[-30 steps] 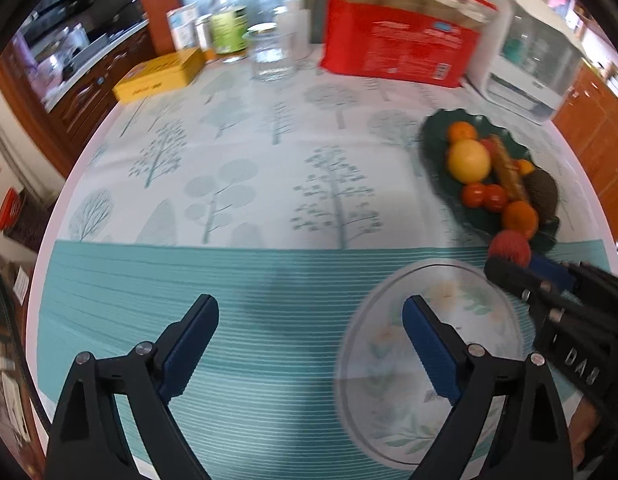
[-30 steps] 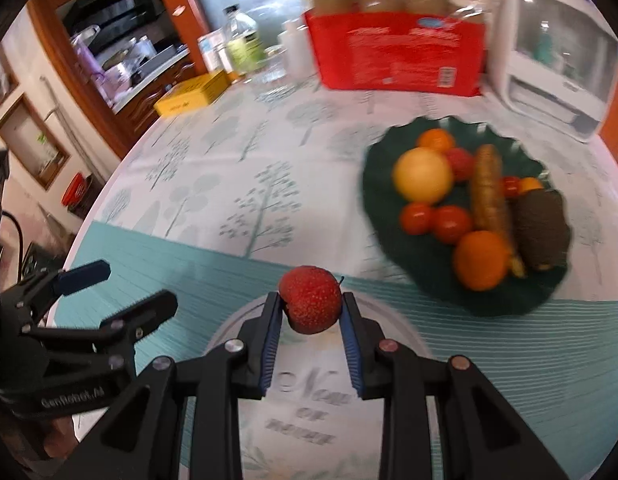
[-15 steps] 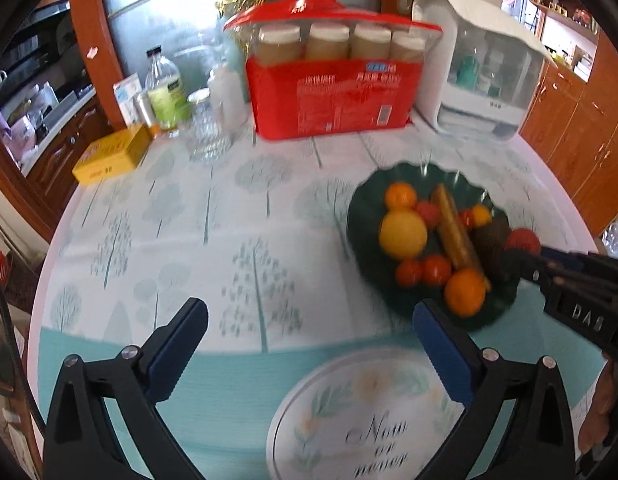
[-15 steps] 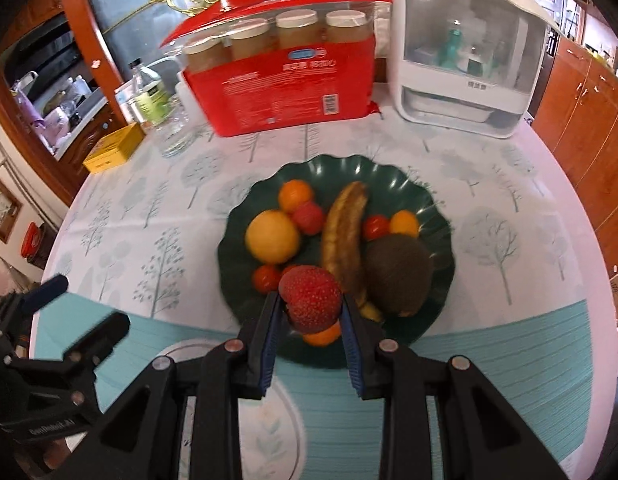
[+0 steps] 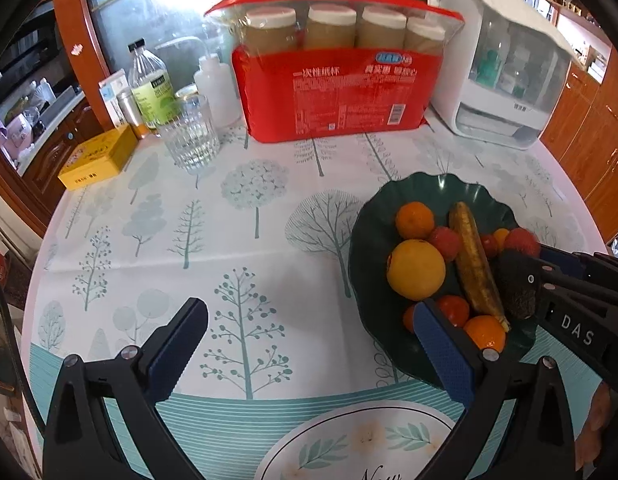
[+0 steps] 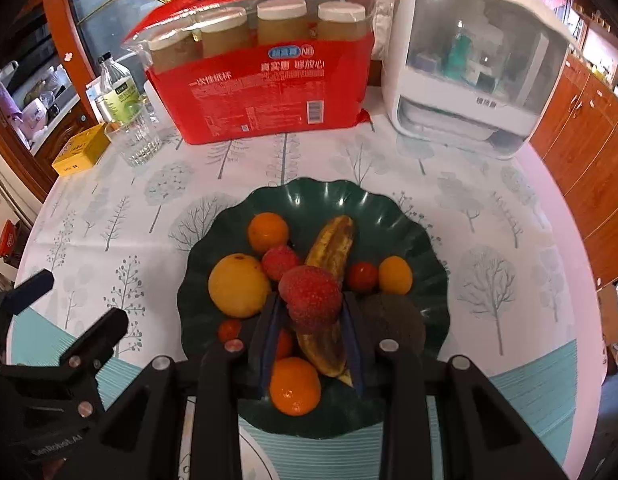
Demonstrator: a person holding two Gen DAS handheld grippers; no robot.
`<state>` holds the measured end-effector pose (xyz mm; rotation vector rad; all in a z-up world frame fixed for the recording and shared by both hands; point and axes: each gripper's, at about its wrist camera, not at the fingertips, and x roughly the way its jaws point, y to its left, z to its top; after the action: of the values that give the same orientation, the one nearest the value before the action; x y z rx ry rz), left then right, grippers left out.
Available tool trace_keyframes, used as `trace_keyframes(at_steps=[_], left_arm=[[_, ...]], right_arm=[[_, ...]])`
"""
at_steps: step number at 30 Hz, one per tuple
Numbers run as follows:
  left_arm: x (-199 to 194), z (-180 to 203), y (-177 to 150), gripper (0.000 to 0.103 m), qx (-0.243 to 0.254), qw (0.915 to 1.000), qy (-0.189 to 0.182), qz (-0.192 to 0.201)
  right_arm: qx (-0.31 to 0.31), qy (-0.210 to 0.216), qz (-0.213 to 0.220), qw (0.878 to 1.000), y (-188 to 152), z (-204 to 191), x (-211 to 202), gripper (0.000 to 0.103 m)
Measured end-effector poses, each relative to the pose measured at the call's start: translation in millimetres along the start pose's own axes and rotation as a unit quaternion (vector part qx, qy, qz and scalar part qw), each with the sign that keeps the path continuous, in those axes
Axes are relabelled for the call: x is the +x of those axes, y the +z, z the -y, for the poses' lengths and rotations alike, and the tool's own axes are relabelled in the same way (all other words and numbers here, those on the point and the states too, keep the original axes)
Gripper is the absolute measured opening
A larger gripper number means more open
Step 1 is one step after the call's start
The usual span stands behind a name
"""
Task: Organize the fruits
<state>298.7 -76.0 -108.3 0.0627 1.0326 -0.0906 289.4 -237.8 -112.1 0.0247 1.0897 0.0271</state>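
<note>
1. Red, bumpy-skinned lychee (image 6: 312,299): seen between the blue pads of the right gripper (image 6: 311,312), above the dark green scalloped plate (image 6: 405,216). The jaws are recorded as opening, with the fruit between them; whether the pads press on it cannot be told.
2. Left gripper (image 5: 309,340): jaws spread wide, nothing between them, above the tree-printed tablecloth (image 5: 229,240) just left of the plate.
3. Plate contents, as seen from the right wrist: a large yellow-orange citrus (image 6: 239,285), a second lychee (image 6: 279,262), a brown-spotted banana (image 6: 329,240), a mandarin (image 6: 268,233), a small orange fruit (image 6: 395,275), cherry tomatoes (image 6: 361,276), an orange (image 6: 295,386) and a dark brown rough fruit (image 6: 393,320).
4. Red pack of paper cups (image 6: 269,88): printed in Chinese characters, with a barcode; four white-lidded stacks are visible through the clear top.
5. White cabinet with clear door (image 6: 469,64): small grey Chinese lettering, too small to read.
6. Lettering "DAS" is read on the right gripper body in the left wrist view; "Now" is partly read on the tablecloth medallion (image 5: 373,440).
7. Yellow box (image 5: 99,156), ribbed glass (image 5: 189,132) and green-labelled bottle (image 5: 151,88): grouped at far left.
</note>
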Motion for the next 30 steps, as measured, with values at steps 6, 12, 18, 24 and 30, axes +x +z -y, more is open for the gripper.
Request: trace_keyframes(at_steps=[6,12,18,24,30], left_arm=[[4.5,4.1,-3.5,0.102,0.007,0.9999,-0.009,-0.008],[-6.2,4.5,-9.0,0.102,0.007,0.9998,-0.016,-0.008],[-21.6,0.3,-17.5,0.102,-0.003,0.9999,-0.016,-0.007],[-42.9,3.0,-29.3,0.102,-0.001,0.9999,-0.016,0.000],[-69.4,6.6,-42.5,0.102,0.002,0.9998,-0.016,0.009]], right_arm=[[0.005,0.016,0.000,1.000,-0.8,0.2,-0.5,0.050],[0.011,0.029,0.016,0.999,-5.5,-0.6,-13.3,0.050],[0.007,0.029,0.034,0.999,-14.1,-4.3,-34.3,0.050],[0.009,0.026,0.044,0.999,-19.0,-1.8,-49.7,0.050],[0.011,0.031,0.049,0.998,-26.6,-0.2,-66.4,0.050]])
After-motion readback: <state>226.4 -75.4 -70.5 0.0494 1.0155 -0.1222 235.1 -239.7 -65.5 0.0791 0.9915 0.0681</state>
